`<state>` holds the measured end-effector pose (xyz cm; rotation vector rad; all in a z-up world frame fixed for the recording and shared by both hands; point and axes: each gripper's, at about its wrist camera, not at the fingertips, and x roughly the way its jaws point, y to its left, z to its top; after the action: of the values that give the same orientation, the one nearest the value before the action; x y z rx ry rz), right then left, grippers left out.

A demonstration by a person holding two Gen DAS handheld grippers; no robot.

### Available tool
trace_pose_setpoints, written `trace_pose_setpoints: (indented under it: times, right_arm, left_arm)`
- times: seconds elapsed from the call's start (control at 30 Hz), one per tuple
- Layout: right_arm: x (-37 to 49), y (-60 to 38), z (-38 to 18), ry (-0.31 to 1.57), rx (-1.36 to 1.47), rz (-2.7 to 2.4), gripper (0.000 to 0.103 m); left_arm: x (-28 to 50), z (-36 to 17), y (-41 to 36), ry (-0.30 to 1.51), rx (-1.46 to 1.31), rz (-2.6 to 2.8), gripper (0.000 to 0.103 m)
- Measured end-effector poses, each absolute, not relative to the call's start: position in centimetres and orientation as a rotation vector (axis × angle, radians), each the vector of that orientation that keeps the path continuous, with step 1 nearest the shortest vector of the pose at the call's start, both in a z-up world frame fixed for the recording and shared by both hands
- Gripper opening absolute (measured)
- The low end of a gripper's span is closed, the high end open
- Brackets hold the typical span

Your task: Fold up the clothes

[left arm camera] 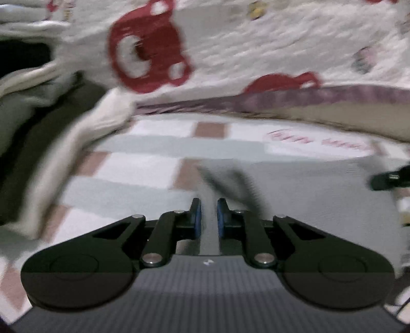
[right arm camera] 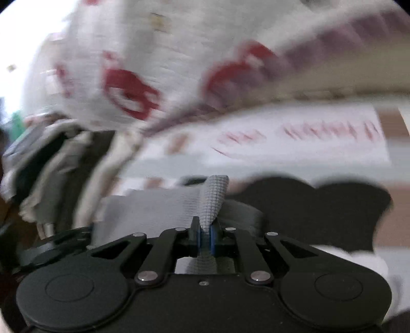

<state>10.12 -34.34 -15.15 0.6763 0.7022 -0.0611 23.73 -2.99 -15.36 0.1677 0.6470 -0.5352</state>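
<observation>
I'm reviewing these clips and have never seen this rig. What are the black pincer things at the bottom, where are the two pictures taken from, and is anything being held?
Each picture comes from a camera on a hand-held two-finger gripper, looking along its fingers. In the right wrist view, the right gripper pinches a fold of grey textured garment. In the left wrist view, the left gripper has a narrow gap between its blue pads; whether it grips cloth is unclear. Beyond lie a checked sheet and a white blanket with red bears.

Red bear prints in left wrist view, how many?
2: whole bear upper left on the blanket; second bear half-hidden at its hem, centre right. Red scraps along the top may be more.
</observation>
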Motion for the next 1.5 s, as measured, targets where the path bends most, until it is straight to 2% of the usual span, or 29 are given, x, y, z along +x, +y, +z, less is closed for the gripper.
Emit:
trace_pose_setpoints:
  times: [0.2,0.37,0.43,0.47,0.53,0.77,0.83,0.87,0.9,0.93,1.13,1.27,1.43,1.5]
  right_arm:
    - [10.8,-34.2,-15.5,0.731,0.617,-0.076,0.008]
    - [11.0,-34.5,-16.0,0.765,0.638,-0.089,0.008]
    - [11.0,-34.9,-16.4,0.776,0.652,-0.088,0.008]
    - [11.0,-34.9,-16.4,0.779,0.654,-0.088,0.008]
    - [11.0,-34.8,-16.4,0.781,0.651,-0.085,0.008]
    - [11.1,-34.5,-16.4,0.793,0.625,-0.075,0.009]
    - [11.2,-34.4,-16.4,0.796,0.612,-0.073,0.009]
    - [11.2,-34.3,-16.3,0.797,0.6,-0.071,0.009]
    - [11.2,-34.3,-16.3,0.797,0.593,-0.069,0.009]
    - [11.3,-34.3,-16.2,0.797,0.587,-0.067,0.009]
    - [11.4,-34.2,-16.1,0.789,0.571,-0.062,0.008]
    - [11.4,-34.6,-16.2,0.786,0.606,-0.062,0.009]
    - [11.3,-35.4,-16.2,0.768,0.643,-0.089,0.01]
    - [11.5,-35.1,-15.7,0.771,0.578,-0.105,0.01]
  left_arm:
    - [25.3,-13.3,1.4,0.688,-0.146,-0.61,0.017]
    - [25.8,-14.3,0.3,0.783,-0.294,-0.777,0.018]
    - [26.0,-15.9,-0.6,0.85,-0.318,-0.789,0.022]
    - [26.1,-16.7,-0.8,0.88,-0.336,-0.781,0.028]
    - [26.2,-17.7,-1.0,0.911,-0.363,-0.766,0.031]
    - [26.8,-18.6,-2.0,0.896,-0.392,-0.809,0.061]
    - [27.5,-18.5,-2.8,0.894,-0.395,-0.814,0.062]
    - [27.7,-18.3,-3.0,0.888,-0.388,-0.813,0.057]
    - [27.7,-17.9,-3.2,0.874,-0.369,-0.81,0.024]
    - [27.7,-17.5,-3.4,0.861,-0.338,-0.805,0.006]
    - [26.5,-15.0,-3.2,0.698,-0.176,-0.742,0.005]
    - [27.0,-16.5,-3.0,0.699,-0.05,-0.555,0.008]
    - [27.3,-15.2,-1.1,0.703,-0.176,-0.571,0.009]
    - [26.4,-13.7,-1.8,0.648,-0.159,-0.615,0.016]
